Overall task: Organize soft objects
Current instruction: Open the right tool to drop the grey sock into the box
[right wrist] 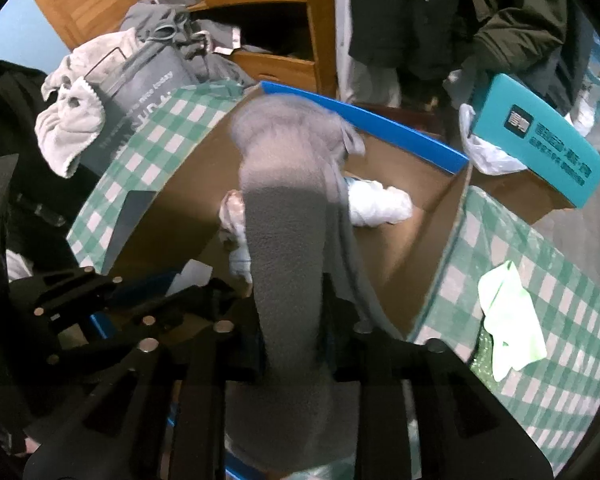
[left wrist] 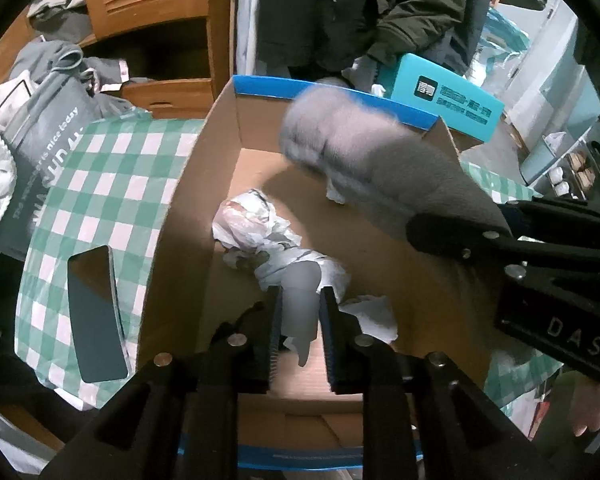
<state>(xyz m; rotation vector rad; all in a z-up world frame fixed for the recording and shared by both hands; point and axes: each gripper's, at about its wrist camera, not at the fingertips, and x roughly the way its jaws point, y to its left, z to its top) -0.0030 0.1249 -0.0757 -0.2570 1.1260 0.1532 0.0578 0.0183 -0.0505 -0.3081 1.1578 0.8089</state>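
An open cardboard box (left wrist: 228,128) with a blue rim (right wrist: 400,132) stands on a green-and-white checked cloth (left wrist: 112,168). Crumpled white plastic and paper (left wrist: 256,232) lie on its floor. My right gripper (right wrist: 292,304) is over the box, shut on a long grey fleece cloth (right wrist: 288,216) that hangs down into it; the far end is blurred. In the left wrist view the right gripper (left wrist: 460,218) comes in from the right with the fleece (left wrist: 360,152). My left gripper (left wrist: 300,300) hangs over the box's near side, its pads slightly apart around a blurred grey strip (left wrist: 300,304), not pressing it.
A teal box (right wrist: 540,136) lies behind the carton at the right. A pale green cloth (right wrist: 512,316) rests on the checked cloth (right wrist: 540,248). A grey lettered bag (left wrist: 48,132), a white towel (right wrist: 68,120) and a wooden cabinet (left wrist: 152,0) crowd the left and back.
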